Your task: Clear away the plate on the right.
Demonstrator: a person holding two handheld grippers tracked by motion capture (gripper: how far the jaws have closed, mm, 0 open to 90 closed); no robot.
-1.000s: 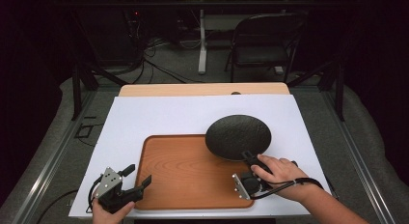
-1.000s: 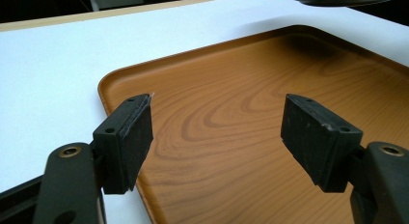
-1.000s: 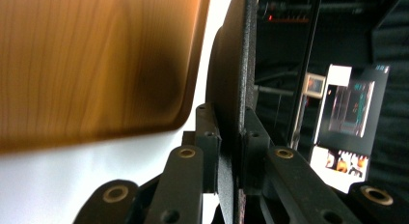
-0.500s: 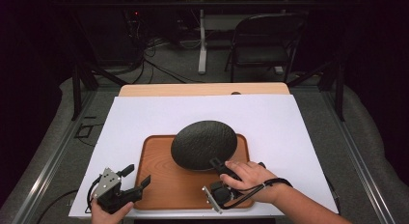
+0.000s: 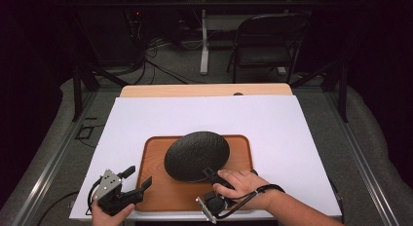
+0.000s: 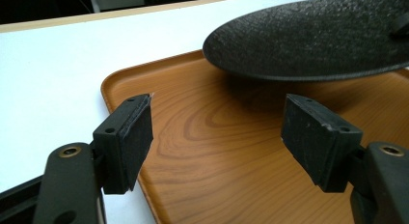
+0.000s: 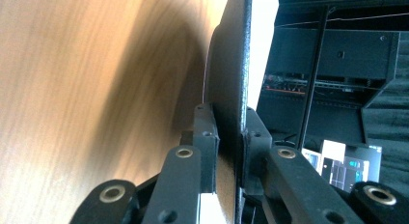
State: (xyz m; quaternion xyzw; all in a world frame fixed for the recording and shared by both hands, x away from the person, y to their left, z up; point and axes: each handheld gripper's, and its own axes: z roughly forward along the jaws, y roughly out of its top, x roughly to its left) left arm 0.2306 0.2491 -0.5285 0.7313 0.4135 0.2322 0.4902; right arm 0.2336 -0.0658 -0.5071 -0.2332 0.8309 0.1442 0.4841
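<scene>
Movement: carried leftward over the past second, the black textured plate [image 5: 197,155] now hangs above the middle of the wooden tray [image 5: 160,194], no longer past its far right corner.
Right gripper [image 5: 213,179]: clamped on the plate's near rim, the person's right hand [image 5: 238,184] wrapped round it; in the right gripper view both jaws pinch the edge [image 7: 231,113].
Left gripper [image 5: 139,179]: jaws spread, nothing between them, at the tray's near left corner.
Beyond: white sheet [image 5: 292,123] over the table, then a folding chair [image 5: 268,38].
</scene>
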